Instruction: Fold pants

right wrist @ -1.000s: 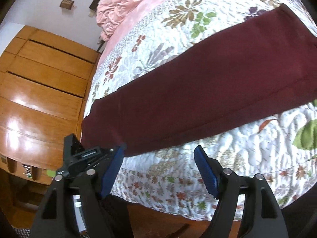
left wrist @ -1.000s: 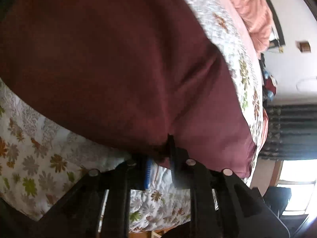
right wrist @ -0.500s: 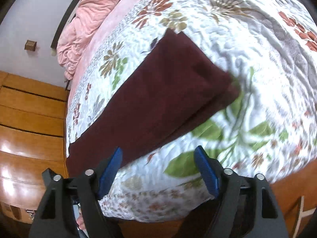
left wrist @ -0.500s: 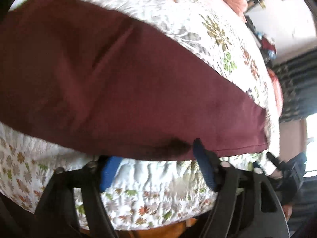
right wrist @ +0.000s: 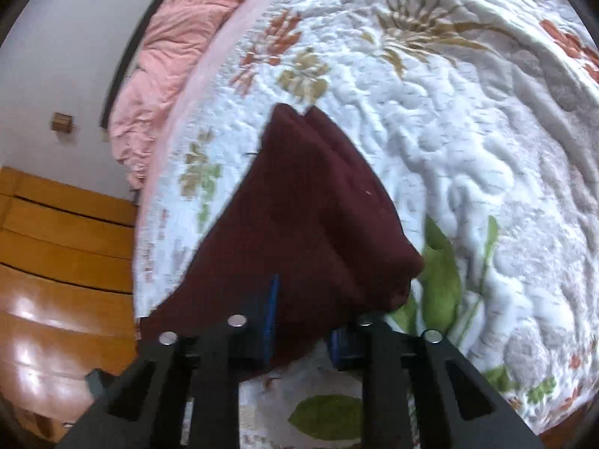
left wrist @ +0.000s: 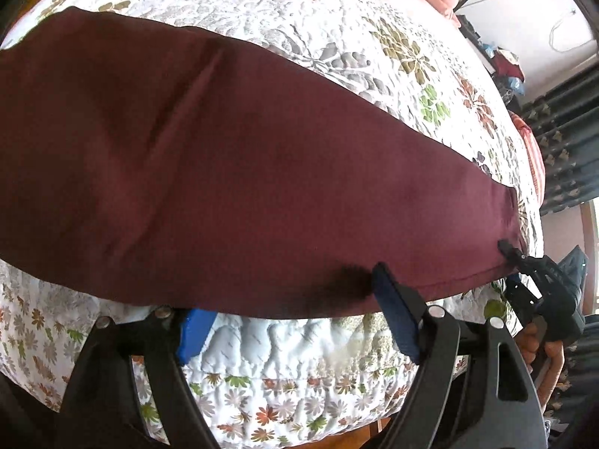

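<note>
**Right jaws closing on the hem end, left jaws wide**

Your right gripper [right wrist: 299, 321] has just been closing its jaws, and they now stand nearly together with the near edge of the pants [right wrist: 299, 224] between the blue pads, low in the right wrist frame. It looks like a pinch on the cloth. Your left gripper [left wrist: 295, 314] stands wide, holding nothing; the long lower edge of the pants [left wrist: 243, 168] lies just past its pads.

The maroon pants lie flat along the near side of the bed [left wrist: 292, 348], on the floral quilt, doubled leg on leg, stretching across the centre of the left wrist frame.

Expect soft, limp, light fabric: it will sag and drag, and stacked layers may slip apart. Take all layers at the corners, not the middle. A pink blanket [right wrist: 176, 48] sits bunched at upper left.
</note>
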`<state>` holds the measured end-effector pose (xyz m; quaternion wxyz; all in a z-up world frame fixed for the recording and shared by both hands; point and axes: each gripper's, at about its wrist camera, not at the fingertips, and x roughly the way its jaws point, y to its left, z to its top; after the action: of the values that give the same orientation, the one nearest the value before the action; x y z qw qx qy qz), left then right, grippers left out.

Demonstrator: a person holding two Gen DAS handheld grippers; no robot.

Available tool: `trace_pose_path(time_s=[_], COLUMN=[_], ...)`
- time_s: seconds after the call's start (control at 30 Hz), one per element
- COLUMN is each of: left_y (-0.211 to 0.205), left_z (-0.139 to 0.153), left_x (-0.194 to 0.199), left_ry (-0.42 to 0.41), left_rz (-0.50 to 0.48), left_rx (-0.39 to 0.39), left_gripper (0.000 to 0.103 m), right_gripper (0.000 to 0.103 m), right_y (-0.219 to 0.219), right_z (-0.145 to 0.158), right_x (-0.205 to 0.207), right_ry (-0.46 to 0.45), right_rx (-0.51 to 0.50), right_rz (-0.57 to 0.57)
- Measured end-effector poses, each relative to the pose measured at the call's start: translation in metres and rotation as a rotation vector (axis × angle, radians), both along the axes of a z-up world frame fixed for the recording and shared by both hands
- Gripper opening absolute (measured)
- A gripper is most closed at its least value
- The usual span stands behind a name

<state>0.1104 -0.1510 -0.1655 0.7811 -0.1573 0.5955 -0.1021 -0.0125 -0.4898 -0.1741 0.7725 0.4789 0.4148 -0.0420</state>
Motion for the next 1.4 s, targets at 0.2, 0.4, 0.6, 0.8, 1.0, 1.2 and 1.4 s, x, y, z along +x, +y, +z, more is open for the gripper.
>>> trace_pose_path(time_s=[0.2, 0.4, 0.6, 0.8, 1.0, 1.2, 1.4], left_y=[0.002, -0.011, -0.021, -0.022, -0.021, 0.009, 0.028], left_z=[0.019, -0.004, 0.010, 0.048, 0.045, 0.019, 0.010], left_x=[0.000, -0.005, -0.027, -0.036, -0.021, -0.005, 0.002], left_ry=[-0.044, -0.001, -0.045, -0.189, -0.233, -0.162, -0.143], left_rz=[0.002, -0.062, -0.172, -0.218, -0.182, -0.081, -0.055], left_rx=[-0.073, -0.071, -0.039, -0.033, 0.049, 0.111, 0.103], left_gripper=[0.077, 0.078, 0.078, 0.079, 0.084, 0.084, 0.084], right_gripper=[0.013, 0.013, 0.018, 0.053, 0.060, 0.062, 0.023], right_y=[-0.005, -0.034, -0.040, -0.028, -0.029, -0.051, -0.051], right_z=[0.069, 0.033, 0.000, 0.025, 0.025, -0.001, 0.023], right_x=[-0.009, -0.033, -0.035, -0.045, -0.062, -0.043, -0.025], right_ry=[-0.142, 0.031, 0.060, 0.074, 0.064, 0.009, -0.077], right_rx=[-0.086, -0.138, -0.083, -0.145, -0.097, -0.012, -0.029], right_rz=[0.023, -0.084, -0.067, -0.042, -0.046, -0.120, -0.096])
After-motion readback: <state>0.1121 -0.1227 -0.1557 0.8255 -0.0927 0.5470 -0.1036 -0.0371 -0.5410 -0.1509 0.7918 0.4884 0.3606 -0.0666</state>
